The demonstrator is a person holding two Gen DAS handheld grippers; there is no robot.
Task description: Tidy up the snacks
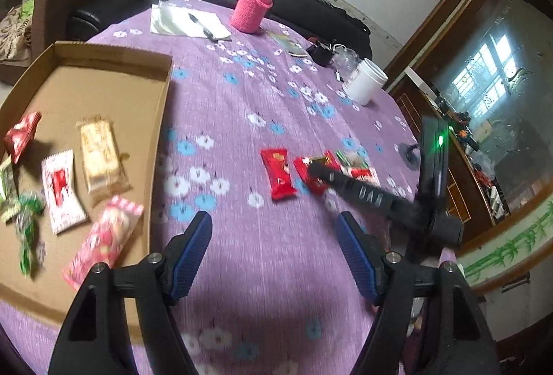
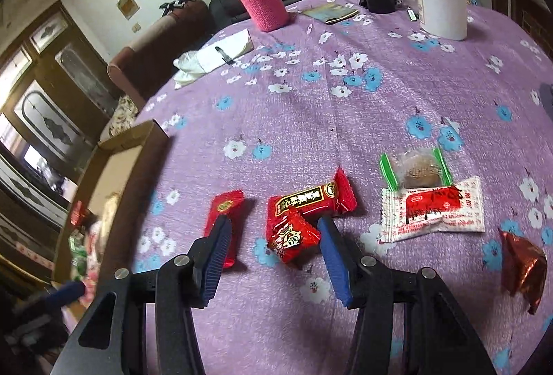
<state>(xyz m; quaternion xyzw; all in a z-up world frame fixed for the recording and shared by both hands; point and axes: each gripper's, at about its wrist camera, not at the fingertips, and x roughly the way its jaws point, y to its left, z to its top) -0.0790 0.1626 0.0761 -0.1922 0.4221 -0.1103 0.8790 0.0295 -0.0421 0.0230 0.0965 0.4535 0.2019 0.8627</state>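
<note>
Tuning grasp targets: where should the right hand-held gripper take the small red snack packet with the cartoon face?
Grip the small red cartoon-face snack packet across its puffed middle, coming down from above and the near side. It lies tilted, overlapping the longer red-and-black wrapped bar, between the open right hand-held gripper fingers already; avoid the crimped ends.

Black handheld tongs with blue pads

Left tongs (image 1: 273, 233) and right tongs (image 2: 273, 240) had ribbed blue fingertips (image 1: 193, 254), silver screws at six o'clock.

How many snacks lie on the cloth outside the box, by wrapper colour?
Red packets: 3
White-and-red packet: 1
Clear green-edged packet: 1
Dark red foil packet: 1
Total: 6
</note>
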